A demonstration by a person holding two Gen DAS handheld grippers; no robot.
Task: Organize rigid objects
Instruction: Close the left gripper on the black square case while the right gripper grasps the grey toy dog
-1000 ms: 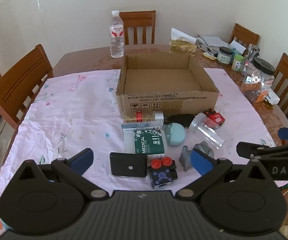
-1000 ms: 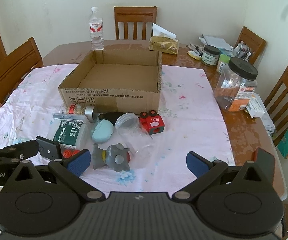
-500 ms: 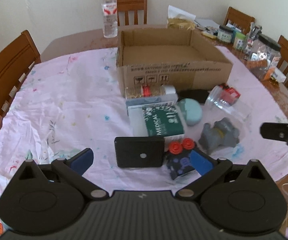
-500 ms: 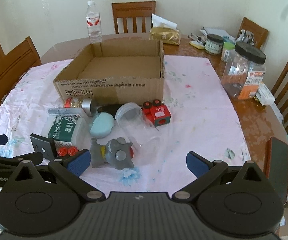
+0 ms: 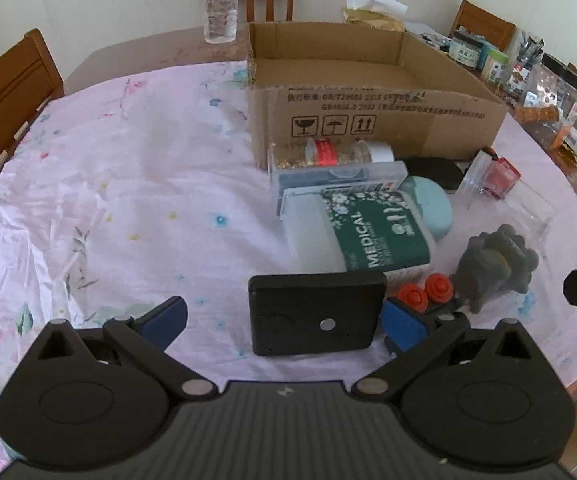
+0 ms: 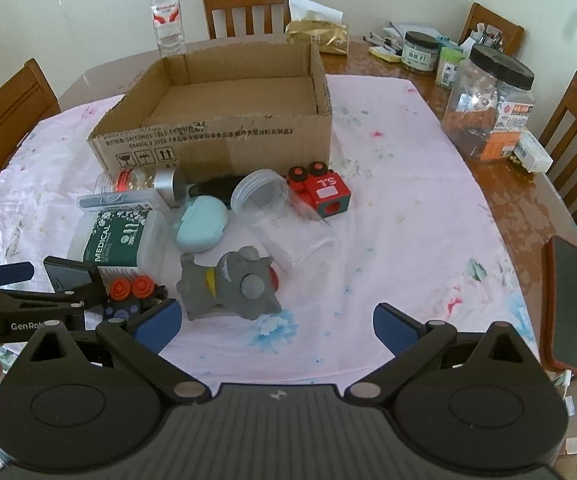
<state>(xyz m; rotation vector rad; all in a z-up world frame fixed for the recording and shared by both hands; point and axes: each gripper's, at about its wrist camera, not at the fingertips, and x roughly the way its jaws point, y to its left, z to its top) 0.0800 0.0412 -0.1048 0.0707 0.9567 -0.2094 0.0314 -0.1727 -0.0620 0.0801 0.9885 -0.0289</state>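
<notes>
A: Left hand-held gripper (image 5: 282,318)?
B: Spread wide – flanking black flat case (image 5: 315,312), not gripping. Case just in front of medical box (image 5: 372,232).
A: Right hand-held gripper (image 6: 277,326)?
B: Released too, holding nothing – just in front of grey toy (image 6: 228,286).
A: Cardboard box (image 6: 224,136)?
B: Behind the pile, on table (image 6: 500,196).

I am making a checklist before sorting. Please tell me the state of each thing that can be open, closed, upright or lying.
Cardboard box: open, empty.
Clear jar: lying, no lid.
Glitter bottle: lying, capped.
Water bottle: upright, capped.
Black-lidded jar: upright, closed.
Mint case: closed.
Left gripper: fingers open around black flat box.
Right gripper: fingers open, empty.
</notes>
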